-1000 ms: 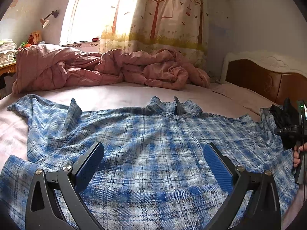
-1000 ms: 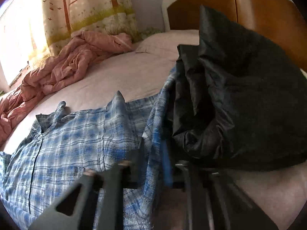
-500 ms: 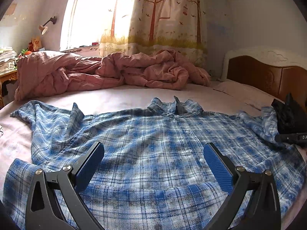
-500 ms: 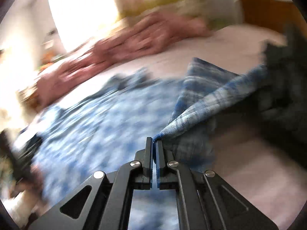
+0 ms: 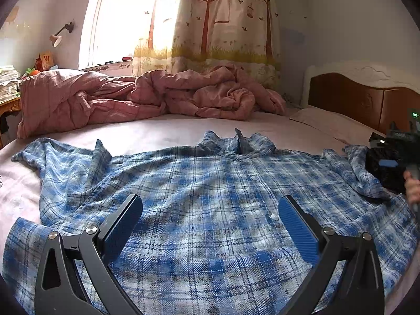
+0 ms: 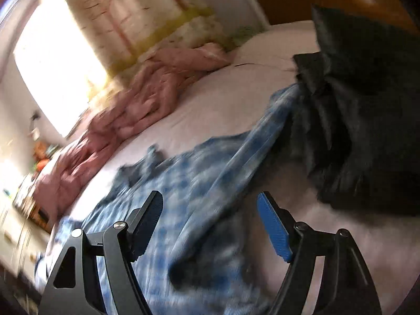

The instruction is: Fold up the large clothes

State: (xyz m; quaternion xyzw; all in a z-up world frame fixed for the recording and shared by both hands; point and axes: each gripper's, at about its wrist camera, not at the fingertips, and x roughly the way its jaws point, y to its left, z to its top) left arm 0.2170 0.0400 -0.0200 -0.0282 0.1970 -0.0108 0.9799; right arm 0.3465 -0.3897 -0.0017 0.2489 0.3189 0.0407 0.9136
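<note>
The blue checked shirt (image 5: 210, 210) lies spread flat, front up, on the bed (image 5: 162, 134), with its sleeve on the right lying loosely beside a black garment (image 6: 367, 120). The left gripper (image 5: 210, 225) hovers over the hem with fingers wide and empty; the right gripper (image 6: 210, 225) is opening, with nothing pressed between its fingers. A risk I see: the sleeve may catch against the black garment, so the next grip could take both cloths and make a crooked fold.
</note>
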